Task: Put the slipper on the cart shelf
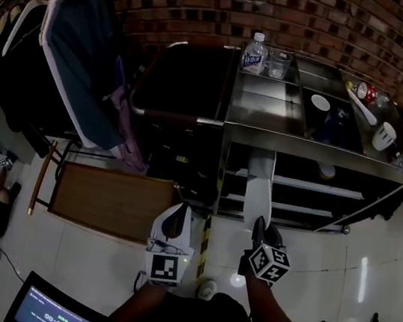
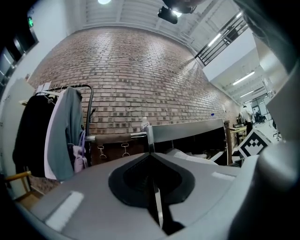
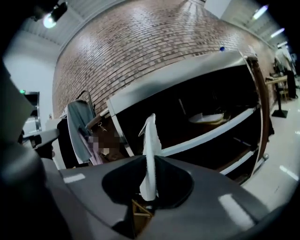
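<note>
Brick wall (image 1: 211, 6) backs the work area. A white tiled floor (image 1: 368, 259) carries a steel cart (image 1: 317, 148), and a clothes rack (image 1: 66, 59) stands off the cart's left side.

1. Step in hand, as I judge it: carrying the load to the shelf. My right gripper (image 1: 260, 230) has its fingers closed on the heel end of the white slipper (image 1: 260, 185). The slipper stands on edge and points at the left end of the cart's open front.
2. My left gripper (image 1: 173, 224) hangs beside the right one, fingers closed together on nothing.
3. The slipper is not yet on a cart shelf (image 1: 319, 187). Its toe lines up with the shelf rails near the front-left corner.
4. Next move: I should push the slipper in over a shelf edge, lay it flat, and then part the fingers. The gaps between rails look narrow, so a level entry matters.
</note>
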### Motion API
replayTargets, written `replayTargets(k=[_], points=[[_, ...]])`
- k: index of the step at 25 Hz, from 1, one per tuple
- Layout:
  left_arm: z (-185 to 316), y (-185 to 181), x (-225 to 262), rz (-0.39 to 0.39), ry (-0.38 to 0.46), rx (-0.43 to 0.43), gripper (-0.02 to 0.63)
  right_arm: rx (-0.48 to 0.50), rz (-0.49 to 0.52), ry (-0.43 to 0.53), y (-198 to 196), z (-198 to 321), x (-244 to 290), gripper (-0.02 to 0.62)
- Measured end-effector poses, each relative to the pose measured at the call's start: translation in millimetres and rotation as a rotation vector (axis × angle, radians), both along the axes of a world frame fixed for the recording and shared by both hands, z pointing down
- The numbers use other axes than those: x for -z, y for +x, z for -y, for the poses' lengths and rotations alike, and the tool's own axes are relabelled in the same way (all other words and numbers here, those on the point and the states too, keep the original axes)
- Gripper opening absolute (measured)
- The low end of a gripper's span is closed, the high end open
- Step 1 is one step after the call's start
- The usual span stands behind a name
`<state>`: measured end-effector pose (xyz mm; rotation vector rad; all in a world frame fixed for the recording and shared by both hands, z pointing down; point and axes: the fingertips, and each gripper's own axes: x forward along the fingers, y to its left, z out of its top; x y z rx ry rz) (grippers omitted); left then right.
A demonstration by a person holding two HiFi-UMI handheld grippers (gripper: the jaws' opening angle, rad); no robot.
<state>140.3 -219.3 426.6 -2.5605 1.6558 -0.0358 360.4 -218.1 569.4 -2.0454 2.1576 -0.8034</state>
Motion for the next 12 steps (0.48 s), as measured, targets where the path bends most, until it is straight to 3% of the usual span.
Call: replayTargets(k=[8,12], points=[[12,-17,-2,0.027,-0.007,0.063,0.015,-0.018,0.196,-0.004,-1,64,4,0.044],[13,-25,7,0.013,0.005,0.096,0.015,-0.061,0.400,-0.069,3,99,-16,0.044]])
